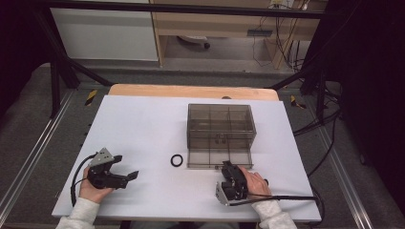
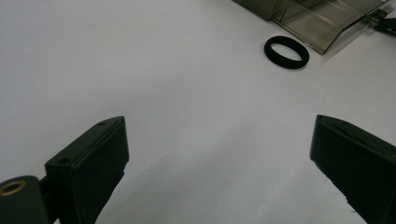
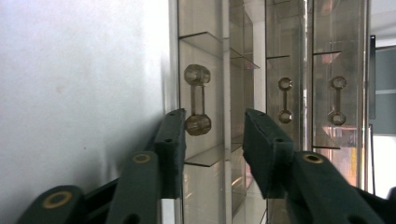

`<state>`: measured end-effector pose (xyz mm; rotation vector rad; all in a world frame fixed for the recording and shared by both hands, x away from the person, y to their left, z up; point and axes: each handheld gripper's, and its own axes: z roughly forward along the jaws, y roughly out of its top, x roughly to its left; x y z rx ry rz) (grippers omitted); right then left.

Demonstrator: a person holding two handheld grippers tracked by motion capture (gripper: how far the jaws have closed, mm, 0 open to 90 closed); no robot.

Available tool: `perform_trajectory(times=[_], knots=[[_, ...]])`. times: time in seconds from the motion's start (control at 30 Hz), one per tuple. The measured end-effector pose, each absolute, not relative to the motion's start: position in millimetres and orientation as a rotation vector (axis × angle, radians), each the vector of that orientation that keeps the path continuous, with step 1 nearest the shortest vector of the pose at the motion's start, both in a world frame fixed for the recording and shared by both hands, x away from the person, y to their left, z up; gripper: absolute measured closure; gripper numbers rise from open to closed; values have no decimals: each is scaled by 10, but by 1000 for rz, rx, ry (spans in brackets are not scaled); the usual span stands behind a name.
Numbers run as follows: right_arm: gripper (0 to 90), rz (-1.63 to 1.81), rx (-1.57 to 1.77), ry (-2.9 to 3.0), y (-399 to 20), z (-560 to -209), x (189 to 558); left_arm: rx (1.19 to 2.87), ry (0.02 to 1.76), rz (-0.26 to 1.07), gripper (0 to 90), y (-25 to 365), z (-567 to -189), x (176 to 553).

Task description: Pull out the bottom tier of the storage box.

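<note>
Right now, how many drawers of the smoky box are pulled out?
1: the bottom drawer of the smoky transparent plastic drawer box sticks out toward the person, beside the black rubber ring.

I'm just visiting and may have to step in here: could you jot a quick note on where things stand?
Left tongs: open, nothing held, hovering over the white table.
Right tongs: open, at the front of the pulled-out bottom drawer, by its handle, not gripping it.
Black ring: lies on the table left of the drawer.
Done: the box has its drawer open.
Left, probably: ring into drawer, then close it.
</note>
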<state>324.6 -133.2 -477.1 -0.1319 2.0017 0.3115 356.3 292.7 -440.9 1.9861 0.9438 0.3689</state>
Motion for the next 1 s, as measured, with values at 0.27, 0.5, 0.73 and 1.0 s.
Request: perform_trajectory(times=[0.27,0.5,0.73,1.0], knots=[[358,377,-43,2052,-1355,-4678,3276,1985,945,369,45,2930,-4410,3565],[253,444,46,2105,-1376,-4601,3300,1988,944,367,45,2925,-4410,3565],[179,515,166,2151,-1408,-4549,3339,1987,943,367,45,2927,-4410,3564],[130,661,311,2186,-1481,-4480,3380,1987,944,368,45,2927,-4409,3564]])
